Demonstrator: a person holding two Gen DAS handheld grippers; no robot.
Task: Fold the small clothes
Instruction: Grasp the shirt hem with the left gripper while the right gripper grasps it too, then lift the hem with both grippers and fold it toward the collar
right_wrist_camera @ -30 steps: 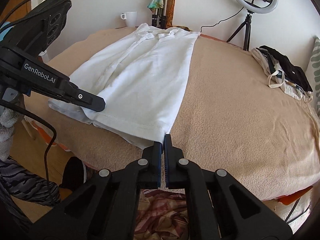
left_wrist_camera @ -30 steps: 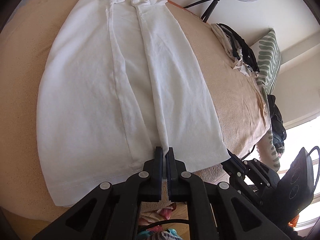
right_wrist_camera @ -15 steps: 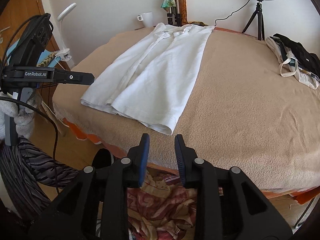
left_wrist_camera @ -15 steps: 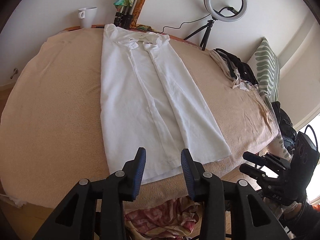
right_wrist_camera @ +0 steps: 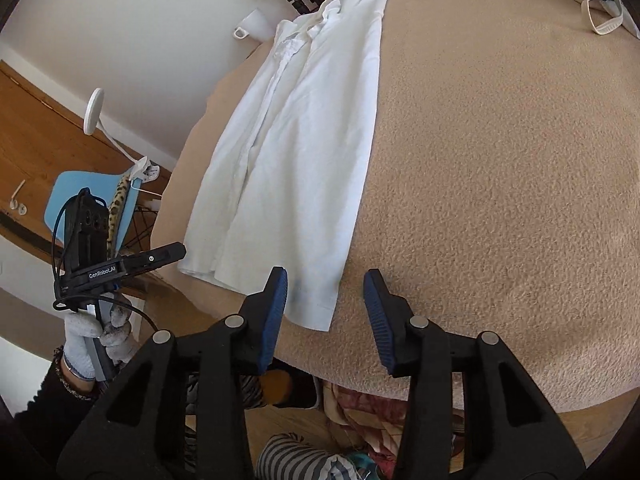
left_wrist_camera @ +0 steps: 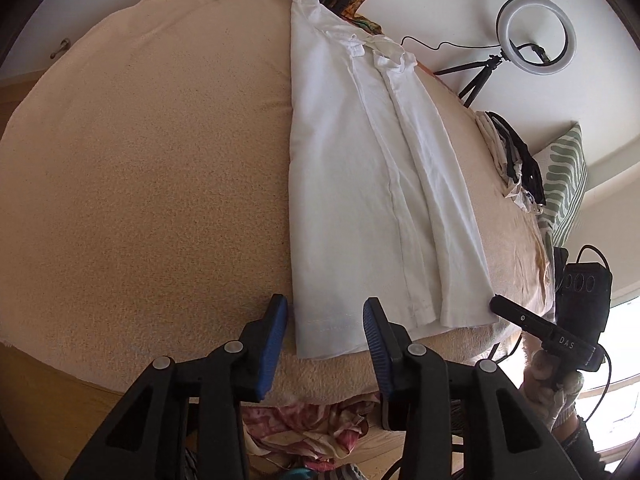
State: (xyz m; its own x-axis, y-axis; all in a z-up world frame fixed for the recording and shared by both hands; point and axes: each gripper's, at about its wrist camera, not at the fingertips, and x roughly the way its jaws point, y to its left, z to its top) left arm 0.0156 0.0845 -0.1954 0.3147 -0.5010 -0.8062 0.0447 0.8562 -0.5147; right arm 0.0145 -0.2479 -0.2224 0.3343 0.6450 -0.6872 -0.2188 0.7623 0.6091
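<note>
A white shirt [left_wrist_camera: 360,184] lies flat on the beige blanket [left_wrist_camera: 160,160], folded lengthwise into a long strip, collar at the far end. My left gripper [left_wrist_camera: 325,320] hovers at the near hem; its jaws are closing, with the hem's left corner seen between the fingers but untouched. In the right wrist view the same shirt [right_wrist_camera: 304,152] runs away to the upper left. My right gripper [right_wrist_camera: 326,292] hangs over the hem's right corner; its jaws are closing too, with no pad on the cloth. A gloved hand [right_wrist_camera: 96,336] holds the left gripper [right_wrist_camera: 160,258] off the bed's edge.
A ring light [left_wrist_camera: 536,36] on a tripod stands behind the bed. A pile of clothes [left_wrist_camera: 516,160] and a green-striped cushion [left_wrist_camera: 568,184] lie at the right. A white mug [right_wrist_camera: 252,24] sits at the back, and a blue chair [right_wrist_camera: 92,200] stands at the left. Patterned cloth [left_wrist_camera: 312,432] lies on the floor.
Both grippers were shut on the shirt's near hem; they have let go, opened and drawn back. The left one has shifted towards the left corner, the right one towards the right corner.
</note>
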